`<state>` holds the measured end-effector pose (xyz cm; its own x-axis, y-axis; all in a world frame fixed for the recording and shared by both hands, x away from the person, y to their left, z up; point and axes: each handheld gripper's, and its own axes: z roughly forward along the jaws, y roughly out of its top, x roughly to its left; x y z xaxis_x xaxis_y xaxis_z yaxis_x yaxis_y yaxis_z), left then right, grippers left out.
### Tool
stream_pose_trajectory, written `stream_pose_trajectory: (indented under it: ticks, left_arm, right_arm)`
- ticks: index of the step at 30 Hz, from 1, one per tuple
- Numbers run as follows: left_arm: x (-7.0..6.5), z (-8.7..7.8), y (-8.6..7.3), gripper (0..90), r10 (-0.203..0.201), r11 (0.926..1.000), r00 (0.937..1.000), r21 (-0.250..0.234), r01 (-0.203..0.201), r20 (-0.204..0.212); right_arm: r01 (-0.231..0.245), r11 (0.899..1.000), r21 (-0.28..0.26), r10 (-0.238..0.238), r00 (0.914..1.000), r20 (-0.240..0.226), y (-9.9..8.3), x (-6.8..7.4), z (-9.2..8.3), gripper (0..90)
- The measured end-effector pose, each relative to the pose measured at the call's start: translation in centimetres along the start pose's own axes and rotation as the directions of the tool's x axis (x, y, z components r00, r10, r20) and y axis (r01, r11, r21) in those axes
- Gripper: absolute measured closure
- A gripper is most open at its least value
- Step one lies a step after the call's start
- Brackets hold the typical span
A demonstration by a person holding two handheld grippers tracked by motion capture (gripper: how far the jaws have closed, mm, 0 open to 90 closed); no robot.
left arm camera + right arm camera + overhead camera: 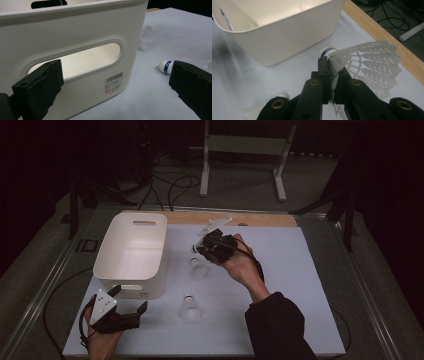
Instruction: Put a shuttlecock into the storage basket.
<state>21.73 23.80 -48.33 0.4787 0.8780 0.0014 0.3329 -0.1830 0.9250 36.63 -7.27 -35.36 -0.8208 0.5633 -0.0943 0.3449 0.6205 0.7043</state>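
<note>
Shuttlecock (362,63) skirt pinched in clamped right hand-held gripper (332,72), seemingly lifted

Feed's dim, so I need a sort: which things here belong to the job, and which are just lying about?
In the job:
right claw, shut on held shuttlecock
white bin
two shuttlecocks on the mat
left claw, open

Lying about:
floor cables
white stand

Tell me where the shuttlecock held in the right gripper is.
In the high view the held shuttlecock sits in the right gripper, just right of the white bin, above another shuttlecock.
</note>
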Motion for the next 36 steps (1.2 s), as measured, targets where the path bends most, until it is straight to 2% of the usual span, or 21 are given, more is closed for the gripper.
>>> stream_pose_trajectory:
  ticks: [10, 20, 27, 36]
  left_arm:
    - [0.0, 0.1, 0.0, 0.0, 0.005, 1.0000, 1.0000, 0.005, -0.005, 0.001]
    - [-0.1, 0.1, 0.0, 0.0, 0.007, 1.0000, 1.0000, 0.004, -0.007, 0.004]
    - [-0.1, 0.1, 0.0, 0.0, 0.007, 1.0000, 1.0000, 0.002, -0.007, 0.002]
    - [-0.1, 0.1, 0.0, 0.0, 0.010, 0.9999, 0.9999, 0.006, -0.010, 0.003]
  right_arm:
    - [-0.020, 1.000, -0.010, 0.020, 0.9997, -0.013, 0.7, -0.5, 0.3, 86.9]
    - [-0.013, 0.999, -0.033, 0.012, 0.9995, -0.029, 1.0, -0.8, 1.0, 86.9]
    - [-0.026, 0.998, -0.050, 0.024, 0.9990, -0.037, 1.5, -0.7, 1.4, 86.9]
    - [-0.017, 0.999, -0.048, 0.015, 0.9993, -0.034, 2.0, -0.6, 1.8, 86.9]
